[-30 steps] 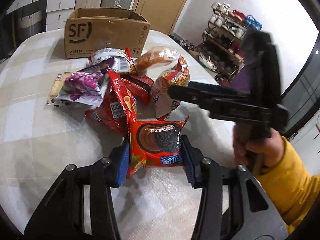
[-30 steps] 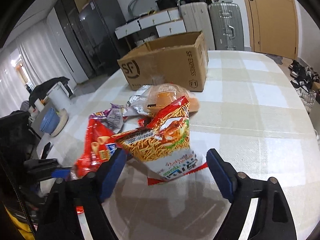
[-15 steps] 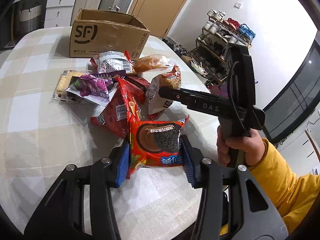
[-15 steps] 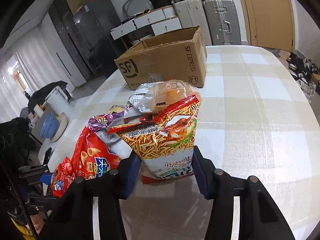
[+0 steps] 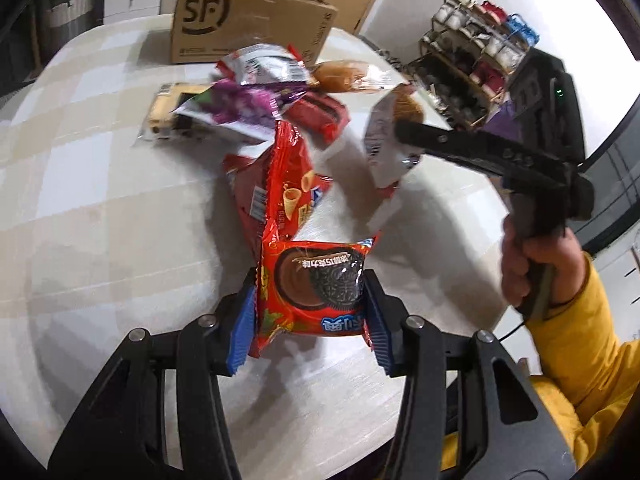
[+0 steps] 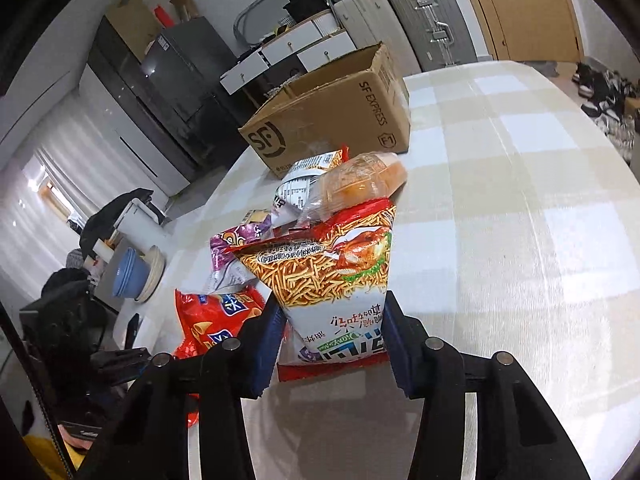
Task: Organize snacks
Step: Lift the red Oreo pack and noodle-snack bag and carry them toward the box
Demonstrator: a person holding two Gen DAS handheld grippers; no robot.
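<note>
The cookie pack (image 5: 316, 288) sits low in the middle of my left view, its long side running across the frame, pinched at both ends by my left hand-held gripper (image 5: 310, 308), whose blue pads are closed in on the wrapper. The noodle-snack bag (image 6: 332, 280) stands upright at the centre of my right view, long axis pointing up the frame, and my right hand-held gripper (image 6: 332, 340) has its pads pressed against the bag's lower sides. From both packs the open cardboard box (image 5: 248, 20) lies straight ahead, toward the top of each frame, beyond the loose heap of other snacks (image 5: 256, 104) on the table (image 5: 100, 240). I judge my right side nearer the box, so its bag should go forward first.
</note>
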